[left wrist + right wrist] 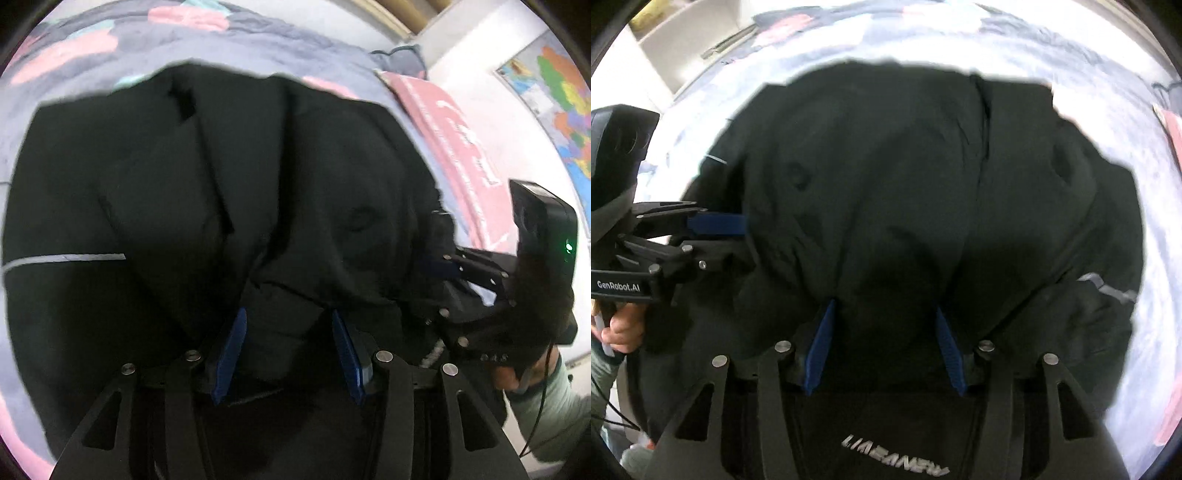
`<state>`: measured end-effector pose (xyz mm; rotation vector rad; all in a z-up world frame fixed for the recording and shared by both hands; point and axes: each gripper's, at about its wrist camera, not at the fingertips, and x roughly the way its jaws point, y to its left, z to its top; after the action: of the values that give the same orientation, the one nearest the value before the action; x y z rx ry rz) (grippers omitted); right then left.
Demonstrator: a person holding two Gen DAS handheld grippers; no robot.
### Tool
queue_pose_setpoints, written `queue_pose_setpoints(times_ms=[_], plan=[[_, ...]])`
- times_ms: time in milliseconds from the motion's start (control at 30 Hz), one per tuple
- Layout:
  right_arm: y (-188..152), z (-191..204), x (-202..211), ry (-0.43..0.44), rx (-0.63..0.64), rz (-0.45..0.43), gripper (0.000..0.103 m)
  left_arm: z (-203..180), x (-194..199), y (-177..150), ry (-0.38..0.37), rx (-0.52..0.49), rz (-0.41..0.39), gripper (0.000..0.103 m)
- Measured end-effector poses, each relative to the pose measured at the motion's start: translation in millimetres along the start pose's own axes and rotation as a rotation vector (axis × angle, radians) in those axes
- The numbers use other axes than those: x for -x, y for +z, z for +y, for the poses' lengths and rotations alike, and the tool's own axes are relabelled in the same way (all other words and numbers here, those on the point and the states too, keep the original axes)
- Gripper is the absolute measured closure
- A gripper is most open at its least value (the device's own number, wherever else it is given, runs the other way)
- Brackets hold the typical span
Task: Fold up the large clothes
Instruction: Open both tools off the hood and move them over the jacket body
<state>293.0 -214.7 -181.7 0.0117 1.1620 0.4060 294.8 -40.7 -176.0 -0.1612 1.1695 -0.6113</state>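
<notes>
While the black jacket (pixel 229 192) lies bunched on the bedspread (pixel 258 40), both left gripper (pixel 288 325) and right gripper (pixel 884 317) (blurred) seemingly stand wide around thick folds, which could slip free unevenly.

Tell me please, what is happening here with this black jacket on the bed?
A person is folding a black jacket on a bed, with tongs in each hand. The left tongs have their blue fingers spread with a bunch of the jacket's near edge between them. The right tongs do the same close beside them, also spread around the fabric. Whether either pair is gripping the cloth is hard to tell. The jacket lies spread but creased, with a pink cloth beside it.
</notes>
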Motion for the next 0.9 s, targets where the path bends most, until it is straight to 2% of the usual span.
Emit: queue_pose_setpoints(times_ms=[133,200,300,400,467,533,567,600,633,733,833,900], plan=[[-9,-2,-1,-0.004,-0.016,-0.079,0.047,-8,-5,-7,0.069,-0.059,-0.048,0.053],[-17,-1,-1,-0.017,-0.014,-0.108,0.047,-9,-4,-8,0.065,-0.054,-0.064,0.053],[-27,6,6,-0.045,-0.013,-0.135,0.046,-5,15,-11,-0.010,-0.011,-0.091,0.053],[-41,12,23,-0.038,-0.025,-0.155,0.046,-7,50,-26,-0.076,-0.040,-0.155,0.053],[-55,11,37,-0.017,-0.042,-0.164,0.045,-17,79,-43,-0.082,-0.062,-0.202,0.053],[-75,7,52,-0.009,-0.068,-0.174,0.045,-25,115,-74,-0.036,-0.088,-0.265,0.052],[-88,7,63,-0.014,-0.081,-0.186,0.045,-27,124,-85,-0.020,-0.087,-0.280,0.050],[-99,8,73,-0.020,-0.092,-0.199,0.045,-28,136,-100,-0.005,-0.077,-0.294,0.042],[-110,11,79,-0.025,-0.099,-0.206,0.045,-27,152,-119,0.005,-0.059,-0.305,0.041],[-146,13,112,-0.045,-0.119,-0.242,0.043,-20,179,-163,0.041,-0.041,-0.320,0.039],[-168,3,135,-0.100,-0.118,-0.261,0.030,-7,196,-196,0.100,-0.012,-0.317,0.038],[-190,4,143,-0.135,-0.128,-0.261,0.029,4,200,-219,0.113,0.032,-0.309,0.038]])
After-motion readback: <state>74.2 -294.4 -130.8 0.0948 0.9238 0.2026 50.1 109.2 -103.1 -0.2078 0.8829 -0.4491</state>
